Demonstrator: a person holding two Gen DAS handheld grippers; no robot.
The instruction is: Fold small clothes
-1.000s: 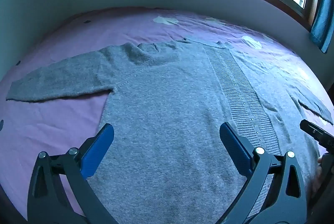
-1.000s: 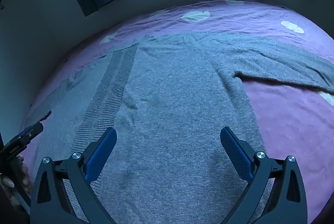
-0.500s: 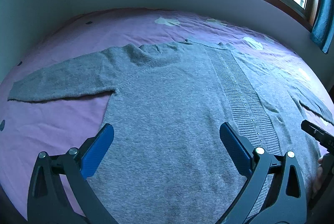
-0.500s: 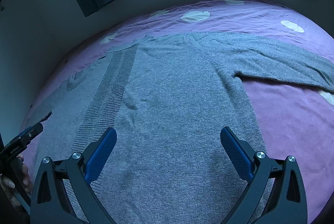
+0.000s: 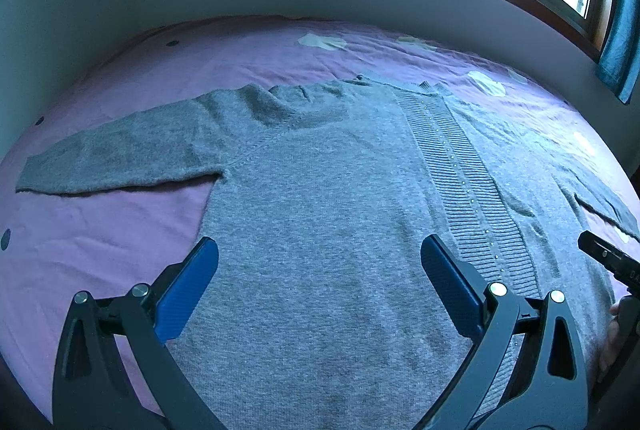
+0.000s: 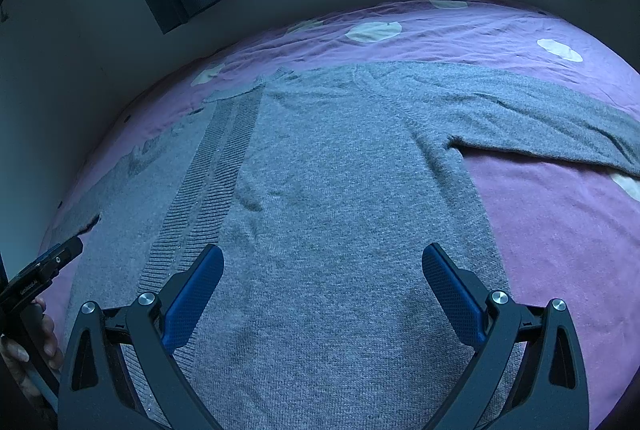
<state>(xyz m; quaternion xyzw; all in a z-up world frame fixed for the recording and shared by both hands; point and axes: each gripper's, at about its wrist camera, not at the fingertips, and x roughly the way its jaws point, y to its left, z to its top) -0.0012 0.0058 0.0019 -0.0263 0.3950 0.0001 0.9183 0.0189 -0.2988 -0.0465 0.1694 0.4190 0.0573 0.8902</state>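
Gray cardigan (image 5: pixel 320 213) spread flat, front up, on purple bedsheet (image 5: pixel 100 230), both sleeves out to sides. Left gripper (image 5: pixel 320 262) released, jaws wide, poised above left half of hem, holding nothing. Right gripper (image 6: pixel 322 262) likewise released above right half, beside ribbed button band (image 6: pixel 216 165). No fold made yet. Risks: soft knit bunching under pinch, pads catching sheet along with cloth, uneven grips skewing fold, wrinkle near band (image 6: pixel 248 199) pressed in.
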